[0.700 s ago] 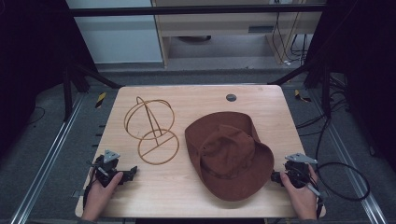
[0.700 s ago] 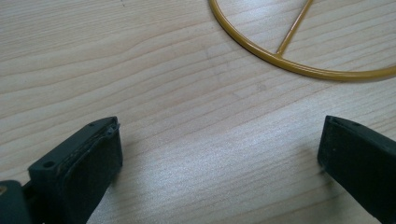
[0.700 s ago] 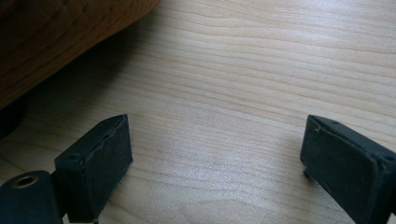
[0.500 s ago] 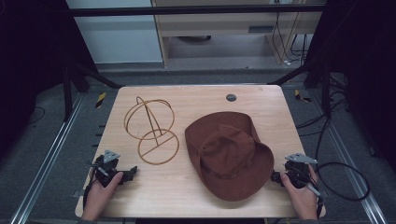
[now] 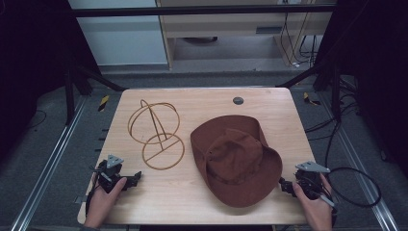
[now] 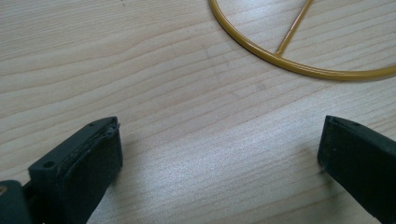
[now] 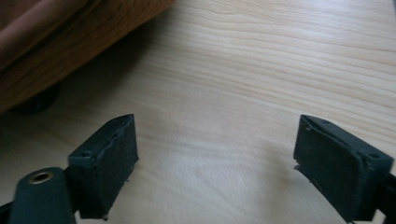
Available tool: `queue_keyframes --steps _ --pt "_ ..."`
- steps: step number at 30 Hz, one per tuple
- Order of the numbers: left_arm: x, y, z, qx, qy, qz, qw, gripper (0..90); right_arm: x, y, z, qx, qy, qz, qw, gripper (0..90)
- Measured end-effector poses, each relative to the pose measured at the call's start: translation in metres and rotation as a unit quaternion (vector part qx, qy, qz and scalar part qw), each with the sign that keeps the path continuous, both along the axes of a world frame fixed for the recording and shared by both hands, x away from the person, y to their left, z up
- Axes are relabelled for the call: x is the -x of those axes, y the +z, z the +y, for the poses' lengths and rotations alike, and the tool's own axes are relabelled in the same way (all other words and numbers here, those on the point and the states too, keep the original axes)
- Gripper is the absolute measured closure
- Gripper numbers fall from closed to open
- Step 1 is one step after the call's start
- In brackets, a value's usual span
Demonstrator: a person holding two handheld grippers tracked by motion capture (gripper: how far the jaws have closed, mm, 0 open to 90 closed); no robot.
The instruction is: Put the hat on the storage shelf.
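— Where is the brown hat (image 5: 235, 161)?

— It lies flat on the worktop (image 5: 202, 101), next to the gold wire hat stand (image 5: 156, 134).

— And the tools?

— The left tool (image 5: 129, 179) and right tool (image 5: 285, 185) are both wide open, holding nothing.

— What could go wrong?

— The floppy brim could slip out, or the light stand could tip over.

No readable text

Nothing legible stands on the brown suede wide-brimmed hat (image 5: 235, 161), the gold wire hat stand (image 5: 156, 132) or the pale wooden desk (image 5: 192, 202); no labels, brands or numbers.
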State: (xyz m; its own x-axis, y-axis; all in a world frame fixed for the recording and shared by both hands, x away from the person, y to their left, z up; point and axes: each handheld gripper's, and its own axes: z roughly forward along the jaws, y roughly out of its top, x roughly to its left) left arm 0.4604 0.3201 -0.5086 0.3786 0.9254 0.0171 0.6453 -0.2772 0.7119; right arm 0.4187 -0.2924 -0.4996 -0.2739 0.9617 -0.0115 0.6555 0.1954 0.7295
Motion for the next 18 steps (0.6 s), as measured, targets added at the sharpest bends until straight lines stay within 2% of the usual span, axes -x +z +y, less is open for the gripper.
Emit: queue_keyframes --steps 1,4,6,7,8,10,11,12,13,15,16,18 --pt "0.000 0.000 0.000 0.001 0.001 -0.001 1.0000 0.0 0.006 0.004 -0.003 0.003 0.003 -0.003 1.0000 14.9" --pt "0.000 0.000 0.000 -0.002 -0.001 0.001 1.0000 0.0 0.011 0.010 -0.004 0.009 0.003 -0.011 0.9999 14.9" --pt "0.000 0.000 0.000 -0.002 -0.001 0.002 1.0000 0.0 0.017 0.023 -0.005 0.017 0.008 -0.023 0.9995 15.4" --pt "0.000 0.000 0.000 -0.002 -0.001 0.002 1.0000 0.0 0.017 0.023 -0.005 0.017 0.008 -0.023 0.9995 15.4" --pt "0.000 0.000 0.000 -0.003 -0.001 0.001 1.0000 0.0 0.019 0.034 -0.004 0.023 0.015 -0.031 0.9991 15.4" --pt "0.000 0.000 0.000 -0.003 -0.001 0.001 1.0000 0.0 0.018 0.047 -0.003 0.031 0.021 -0.036 0.9987 15.3" --pt "0.000 0.000 0.000 -0.002 0.000 0.002 1.0000 0.0 0.018 0.047 -0.003 0.031 0.021 -0.036 0.9987 15.3" --pt "0.000 0.000 0.000 -0.002 -0.001 0.002 1.0000 0.0 0.017 0.060 -0.001 0.034 0.025 -0.039 0.9984 15.3" --pt "0.000 0.000 0.000 -0.002 -0.001 0.002 1.0000 0.0 0.016 0.065 0.000 0.038 0.027 -0.041 0.9981 15.3" --pt "0.000 0.000 0.000 -0.001 0.000 0.001 1.0000 0.0 0.011 0.084 0.004 0.044 0.041 -0.038 0.9975 15.5" --pt "0.000 0.000 0.000 -0.001 0.000 0.001 1.0000 0.0 0.011 0.084 0.004 0.044 0.041 -0.038 0.9975 15.5" --pt "0.000 0.000 0.000 -0.001 0.000 0.001 1.0000 0.0 0.007 0.095 0.009 0.044 0.059 -0.027 0.9969 15.5"
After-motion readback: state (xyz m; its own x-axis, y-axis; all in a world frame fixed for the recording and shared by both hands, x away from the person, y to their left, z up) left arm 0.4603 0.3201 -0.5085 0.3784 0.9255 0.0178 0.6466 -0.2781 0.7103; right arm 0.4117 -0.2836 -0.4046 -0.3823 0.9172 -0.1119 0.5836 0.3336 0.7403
